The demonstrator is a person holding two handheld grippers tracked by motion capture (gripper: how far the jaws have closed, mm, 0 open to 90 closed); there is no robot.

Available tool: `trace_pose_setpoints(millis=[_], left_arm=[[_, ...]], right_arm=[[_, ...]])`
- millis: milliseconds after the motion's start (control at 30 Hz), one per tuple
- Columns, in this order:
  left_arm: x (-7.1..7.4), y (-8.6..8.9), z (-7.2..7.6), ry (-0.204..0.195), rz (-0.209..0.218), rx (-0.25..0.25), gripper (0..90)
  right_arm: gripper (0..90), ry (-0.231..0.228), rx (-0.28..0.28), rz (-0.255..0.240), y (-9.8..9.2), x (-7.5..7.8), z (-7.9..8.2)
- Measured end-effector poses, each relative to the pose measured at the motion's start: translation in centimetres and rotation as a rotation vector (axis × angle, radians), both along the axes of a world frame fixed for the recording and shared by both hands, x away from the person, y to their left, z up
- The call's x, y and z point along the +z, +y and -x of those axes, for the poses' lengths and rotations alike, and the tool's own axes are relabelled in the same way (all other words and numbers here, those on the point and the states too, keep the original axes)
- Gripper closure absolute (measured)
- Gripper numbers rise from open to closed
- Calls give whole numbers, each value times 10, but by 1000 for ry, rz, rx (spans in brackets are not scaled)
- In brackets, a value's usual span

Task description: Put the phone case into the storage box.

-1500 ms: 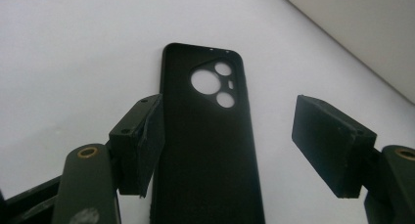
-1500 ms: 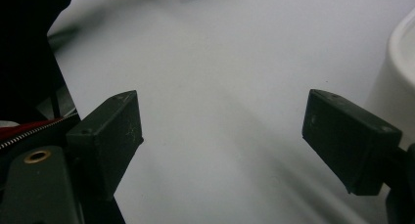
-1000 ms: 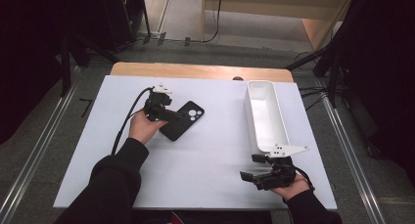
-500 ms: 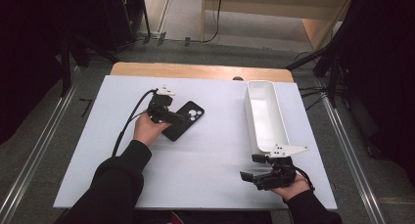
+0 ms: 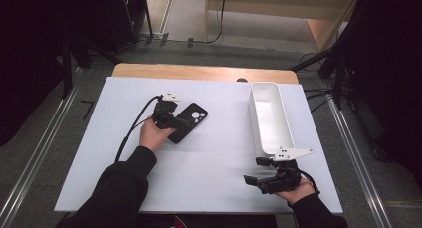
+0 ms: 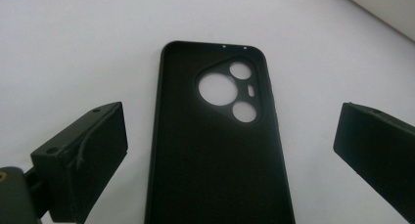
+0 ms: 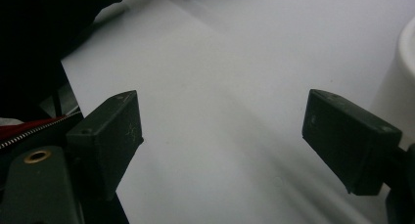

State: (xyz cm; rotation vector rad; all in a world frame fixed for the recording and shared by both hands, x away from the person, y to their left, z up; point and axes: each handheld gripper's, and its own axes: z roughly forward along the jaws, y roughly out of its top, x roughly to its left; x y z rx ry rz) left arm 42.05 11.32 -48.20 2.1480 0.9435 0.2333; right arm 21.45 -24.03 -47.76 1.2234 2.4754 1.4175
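The black phone case [image 6: 215, 141] lies flat on the counter [image 5: 214, 173] between the wide-spread jaws of the left hand-held gripper [image 6: 230, 155], long axis toward 12 o'clock; the right hand-held gripper [image 7: 222, 145] gapes empty, well apart.

I am working in what looks like a lab or recording studio set up for data capture. My desk [image 5: 199, 153] is a plain white board on a wooden top, standing on grey carpet. Metal rails [image 5: 40, 153] run along the floor on the left and right. Black curtains [image 5: 30, 49] hang on both sides, cables [image 5: 219, 19] trail across the far floor, and light wooden furniture [image 5: 278, 4] stands at the far end.
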Motion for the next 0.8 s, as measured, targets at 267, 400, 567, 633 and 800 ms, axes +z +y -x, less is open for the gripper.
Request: trace_pose_setpoints(millis=[267,400,567,633,800], left_arm=[[-12,1,-1,-18,-25,23,0],[-17,0,0,-17,-37,26,0],[-23,-3,0,-14,-54,25,0],[-25,-3,1,-9,-69,19,0],[-29,-6,2,-32,-97,16,0]], right_arm=[[133,-4,0,-1,-1,0,0],[133,1,-2,-1,0,0,0],[133,1,-1,0,0,0,0],[133,0,-1,-1,0,0,0],[133,-4,1,0,-1,0,0]])
